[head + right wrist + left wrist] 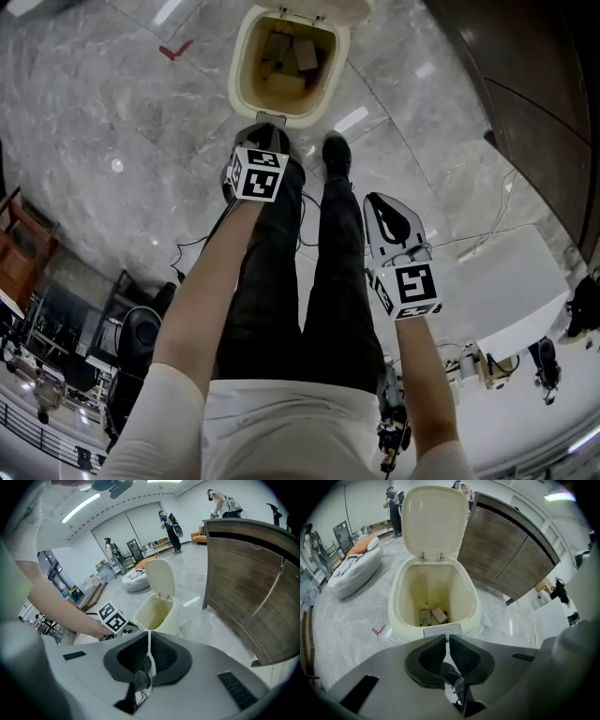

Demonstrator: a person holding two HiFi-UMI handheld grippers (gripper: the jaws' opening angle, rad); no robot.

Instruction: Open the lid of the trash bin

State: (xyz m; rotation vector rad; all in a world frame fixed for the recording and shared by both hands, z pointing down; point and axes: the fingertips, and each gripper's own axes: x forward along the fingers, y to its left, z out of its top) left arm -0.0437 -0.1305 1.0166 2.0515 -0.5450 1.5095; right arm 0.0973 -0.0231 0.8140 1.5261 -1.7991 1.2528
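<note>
The trash bin (pixel 241 67) (pixel 396 606) (pixel 157 613) stands on the pale marble floor straight ahead of my feet, and its lid (pixel 433 520) (pixel 159 577) is already up, tipped back on the rear hinges; inside I can see a few cardboard scraps (pixel 292 54) (pixel 433 616) lying at the bottom. My left gripper (pixel 266 131) (pixel 446 637) hangs just short of the bin's near rim, jaws drawn in to a thin slit with nothing between them; my right gripper (pixel 382 201) (pixel 150 632) sits further back beside my right leg, its jaws likewise pressed almost together and gripping nothing. A small red mark (pixel 175 49) (pixel 378 631) shows on the floor to the left of the bin; a dark wooden cabinet (pixel 501 559) (pixel 248 573) rises close on its right; a white beanbag (pixel 351 571) lies well off to the left; a white table (pixel 516 291) stands at my right side.
</note>
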